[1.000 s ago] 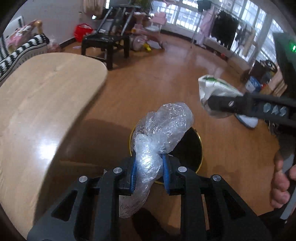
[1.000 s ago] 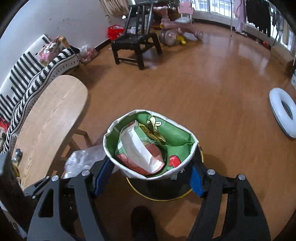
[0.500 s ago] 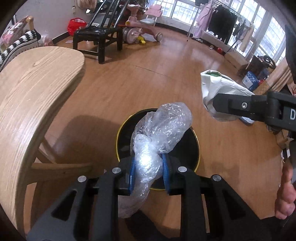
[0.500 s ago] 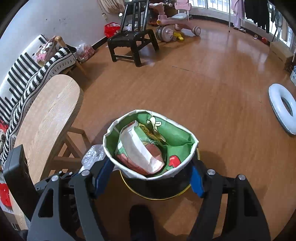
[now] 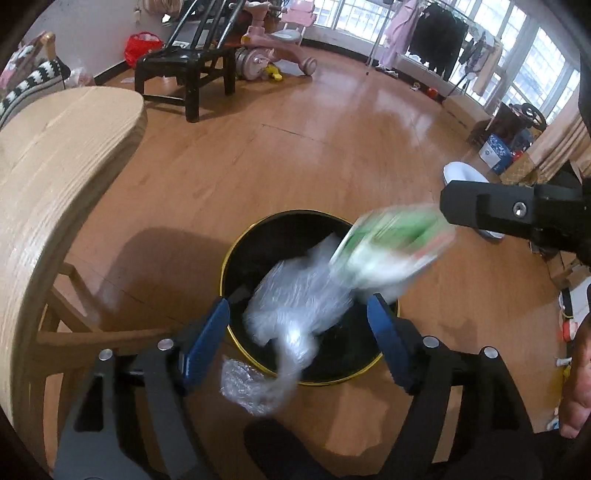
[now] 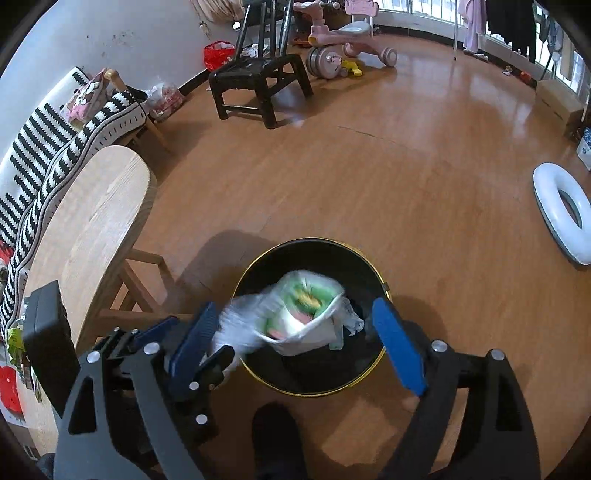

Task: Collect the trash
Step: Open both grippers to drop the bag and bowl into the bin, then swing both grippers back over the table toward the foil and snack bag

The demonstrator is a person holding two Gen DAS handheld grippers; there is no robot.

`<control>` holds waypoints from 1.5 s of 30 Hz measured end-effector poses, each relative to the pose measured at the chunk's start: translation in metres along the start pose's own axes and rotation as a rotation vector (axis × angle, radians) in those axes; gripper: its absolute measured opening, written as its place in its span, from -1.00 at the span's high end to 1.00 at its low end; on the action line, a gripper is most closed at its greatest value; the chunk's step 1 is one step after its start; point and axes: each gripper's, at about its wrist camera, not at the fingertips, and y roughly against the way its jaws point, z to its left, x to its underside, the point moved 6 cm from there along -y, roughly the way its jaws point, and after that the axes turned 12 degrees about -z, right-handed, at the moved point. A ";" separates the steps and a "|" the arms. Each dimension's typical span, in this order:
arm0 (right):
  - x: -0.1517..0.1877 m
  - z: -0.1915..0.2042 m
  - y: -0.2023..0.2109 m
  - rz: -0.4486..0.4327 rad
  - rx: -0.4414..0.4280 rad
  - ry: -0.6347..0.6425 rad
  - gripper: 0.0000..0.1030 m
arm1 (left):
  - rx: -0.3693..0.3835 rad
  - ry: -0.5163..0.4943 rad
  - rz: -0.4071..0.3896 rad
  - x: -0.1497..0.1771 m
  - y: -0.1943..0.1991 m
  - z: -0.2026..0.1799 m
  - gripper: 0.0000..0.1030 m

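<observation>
A black trash bin with a gold rim [image 5: 236, 254] [image 6: 255, 376] stands on the wood floor below both grippers. My left gripper [image 5: 299, 332] is open above the bin; a crumpled clear plastic wrap [image 5: 295, 306] [image 6: 236, 325] is falling free between its blue pads. My right gripper [image 6: 291, 339] is open too; a green and white snack bag [image 6: 303, 314] [image 5: 388, 251], blurred by motion, drops into the bin. The right gripper's black finger [image 5: 491, 214] shows at the right of the left wrist view.
A light wood table [image 5: 48, 177] [image 6: 85, 221] stands left of the bin, its leg frame [image 5: 92, 332] close to the rim. A black chair [image 6: 258, 81], a pink ride-on toy [image 6: 343, 33] and a white swim ring [image 6: 561, 210] are farther off.
Both grippers have opened wide. The plastic wrap and the snack bag have left the pads and are falling into the bin. Both grippers have come closer over the bin.
</observation>
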 end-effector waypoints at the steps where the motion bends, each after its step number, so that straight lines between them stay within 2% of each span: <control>1: 0.001 -0.001 0.000 -0.001 0.000 -0.004 -0.63 | -0.001 -0.003 0.001 -0.001 0.000 0.000 -0.47; 7: 0.001 -0.002 0.002 -0.004 -0.006 -0.009 -0.65 | -0.019 0.008 -0.003 0.000 0.003 0.005 -0.58; 14: -0.001 0.019 0.008 -0.021 -0.030 0.027 -0.67 | -0.046 0.022 -0.037 -0.001 0.026 0.016 -0.65; 18: -0.006 0.038 0.016 -0.047 -0.063 0.044 -0.69 | -0.072 0.027 -0.069 -0.002 0.052 0.029 -0.69; 23: -0.013 0.085 0.030 -0.105 -0.131 0.084 -0.76 | -0.124 0.064 -0.132 -0.005 0.106 0.061 -0.69; 27: -0.011 0.145 0.039 -0.128 -0.221 0.146 -0.78 | -0.206 0.111 -0.186 -0.001 0.159 0.102 -0.73; 31: -0.002 0.211 0.049 -0.133 -0.306 0.225 -0.80 | -0.324 0.164 -0.232 0.018 0.222 0.154 -0.75; 33: 0.005 0.245 0.054 -0.127 -0.350 0.261 -0.80 | -0.391 0.202 -0.257 0.034 0.258 0.185 -0.78; 38: 0.030 0.336 0.075 -0.115 -0.479 0.361 -0.80 | -0.502 0.312 -0.311 0.078 0.341 0.251 -0.78; 45: 0.082 0.455 0.098 -0.061 -0.638 0.498 -0.80 | -0.700 0.429 -0.360 0.151 0.438 0.329 -0.80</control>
